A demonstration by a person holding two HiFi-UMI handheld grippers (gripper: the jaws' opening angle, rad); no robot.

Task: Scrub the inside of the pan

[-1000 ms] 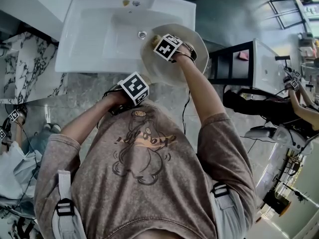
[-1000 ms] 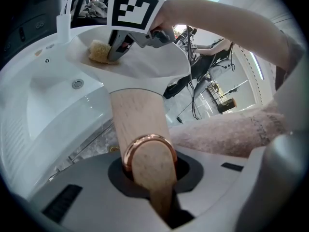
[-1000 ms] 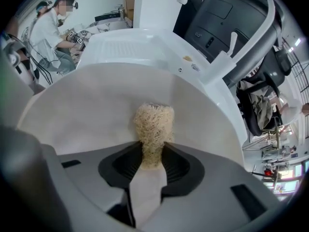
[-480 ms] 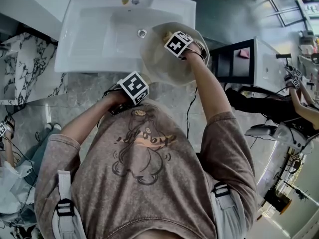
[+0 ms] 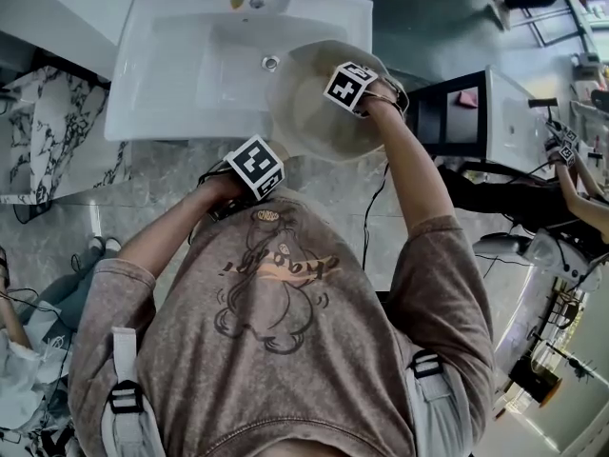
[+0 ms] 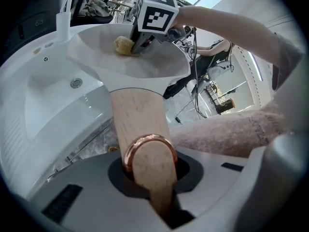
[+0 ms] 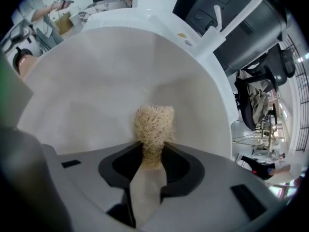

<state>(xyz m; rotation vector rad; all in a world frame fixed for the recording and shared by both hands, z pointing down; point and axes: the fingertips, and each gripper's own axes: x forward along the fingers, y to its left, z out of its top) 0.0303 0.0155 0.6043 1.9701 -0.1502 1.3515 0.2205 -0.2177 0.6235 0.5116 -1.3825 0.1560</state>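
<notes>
**Scrubbing step in hand**

Working, by the look of it, at the scrubbing itself. Pinching a tan, fibrous, loofah-like scrubber (image 7: 153, 122) in the right gripper (image 7: 152, 154), jaws pressed tight on its lower end, free tuft poking forward at the pale inner wall of the round cream-white pan (image 7: 96, 76); clamping the pan's light wooden handle (image 6: 136, 114) in the left gripper (image 6: 150, 178), jaws closed on the butt end at the copper-coloured ring (image 6: 145, 137); holding the pan tilted over the right edge of the white rectangular sink (image 5: 171, 74), bowl opening toward the right gripper, handle running back toward the person's chest.

Placing the scrubber, from the left gripper view, on the far side of the bowl, touching or all but touching the lining; seeing no dirt or suds there, so not judging how much remains.

Calling next, probably, for sweeping the tuft in arcs across the floor and walls of the bowl under steady pressure; bracing the handle against twisting; minding the hold on the scrubber, pinched by only 1 narrow end between the 2 jaws.
</notes>
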